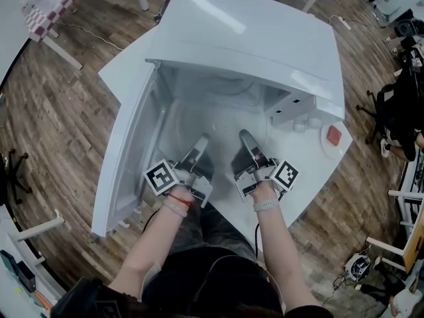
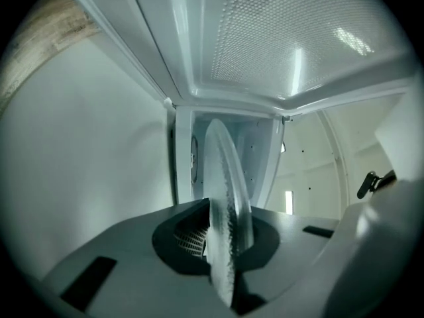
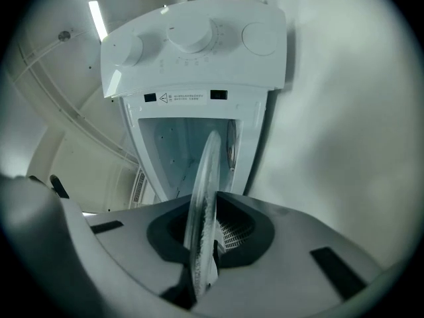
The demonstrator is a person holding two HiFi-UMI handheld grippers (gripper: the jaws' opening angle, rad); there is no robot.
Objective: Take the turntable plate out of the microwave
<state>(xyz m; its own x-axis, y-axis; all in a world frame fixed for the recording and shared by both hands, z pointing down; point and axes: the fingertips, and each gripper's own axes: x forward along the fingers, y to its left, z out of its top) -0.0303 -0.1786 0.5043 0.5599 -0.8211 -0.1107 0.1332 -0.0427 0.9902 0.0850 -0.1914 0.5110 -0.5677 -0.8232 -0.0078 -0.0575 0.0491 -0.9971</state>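
Observation:
The white microwave (image 1: 265, 38) stands with its door (image 1: 126, 158) swung open to the left. The clear glass turntable plate (image 1: 222, 121) lies in the mouth of the cavity, faint against the white floor. My left gripper (image 1: 201, 141) is shut on the plate's near left rim and my right gripper (image 1: 246, 138) on its near right rim. In the left gripper view the plate (image 2: 225, 197) stands edge-on between the jaws of the gripper (image 2: 225, 260). The right gripper view shows the same: the plate (image 3: 205, 191) clamped in the gripper (image 3: 201, 260), with the control panel (image 3: 192, 38) beyond.
The microwave sits on a white table (image 1: 129, 71) over wooden floor. Its knobs (image 1: 301, 121) and a red label (image 1: 334, 136) face up at the right. A checkered table (image 1: 53, 8) is at far left; a seated person (image 1: 404, 108) and chairs are at the right edge.

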